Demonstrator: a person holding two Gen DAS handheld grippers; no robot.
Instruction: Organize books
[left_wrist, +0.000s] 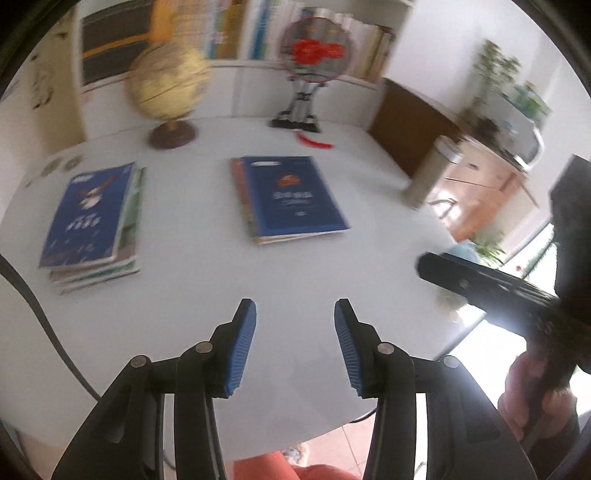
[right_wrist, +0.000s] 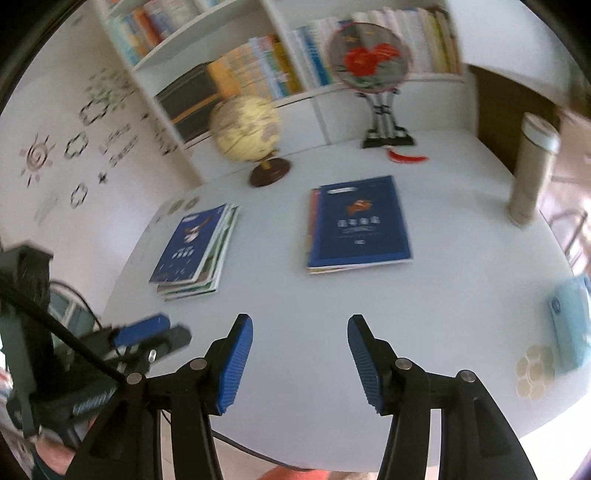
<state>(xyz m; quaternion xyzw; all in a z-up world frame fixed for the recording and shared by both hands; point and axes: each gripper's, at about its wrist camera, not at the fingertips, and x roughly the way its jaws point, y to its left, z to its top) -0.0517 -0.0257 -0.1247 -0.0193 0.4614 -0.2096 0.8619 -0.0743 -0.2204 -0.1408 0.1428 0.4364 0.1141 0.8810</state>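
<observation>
The white table (right_wrist: 332, 314) filled most of both wrist views and carried every item. Behind it stood a white bookshelf (right_wrist: 295, 55) packed with upright books.

Two book stacks lay flat on the table, well apart. The right stack (right_wrist: 360, 223), topped by a dark blue cover, sat near the table's centre, with its lower books showing at the left edge. The left stack (right_wrist: 194, 251), also topped in blue, lay near the left edge, its lower books fanned out unevenly.

A globe (right_wrist: 245, 127) and a round fan ornament (right_wrist: 369, 55) on a black stand stood at the back. A tall beige tumbler (right_wrist: 532, 170) stood near the right edge. A light blue box (right_wrist: 569, 325) lay at the near right.

The left gripper (left_wrist: 295, 343) hung over bare table near the front edge, jaws moderately apart with nothing between them. The right gripper (right_wrist: 300, 360) was likewise partly spread and empty, above bare table in front of the stacks.

Hazards, as judged from this layout:
- A reach toward the right stack could knock over the tumbler, since it stood tall and narrow beside the approach path.
- The fanned left stack could slide apart if gripped by the top cover alone.
- Both views were blurred, which suggested motion. A fast descent could shove a stack rather than grasp it.
- The two grippers sat close together and could collide.
</observation>
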